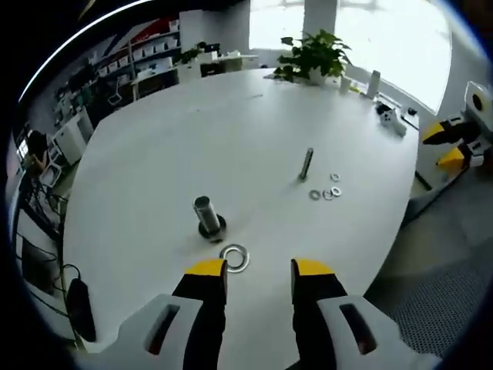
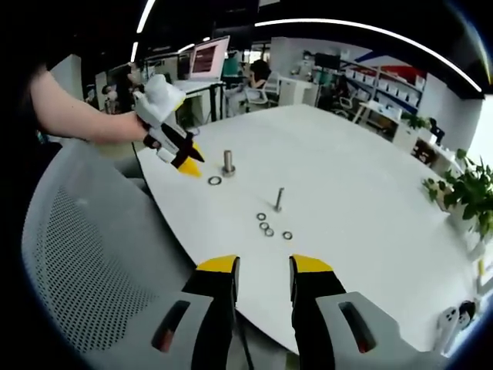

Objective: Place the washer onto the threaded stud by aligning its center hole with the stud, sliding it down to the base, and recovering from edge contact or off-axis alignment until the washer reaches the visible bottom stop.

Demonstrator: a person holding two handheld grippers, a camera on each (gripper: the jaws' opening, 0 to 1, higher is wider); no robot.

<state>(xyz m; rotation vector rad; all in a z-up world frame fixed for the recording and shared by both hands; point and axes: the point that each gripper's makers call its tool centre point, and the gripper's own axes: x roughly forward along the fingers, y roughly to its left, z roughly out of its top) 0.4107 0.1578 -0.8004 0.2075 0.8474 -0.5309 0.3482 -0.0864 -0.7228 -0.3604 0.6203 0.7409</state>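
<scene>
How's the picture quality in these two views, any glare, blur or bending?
Left gripper view: bright windows blow out behind the plant, the table edge bows, but the washer is sharp. Right gripper view: ceiling light strips curve, the small washers look soft.

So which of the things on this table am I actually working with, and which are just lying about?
For the job:
- large washer, flat on the table ahead of the left gripper
- thick threaded stud, upright just beyond it

Lying about:
- thin bolt, upright
- small washers beside it
- potted plant
- mesh chair
</scene>
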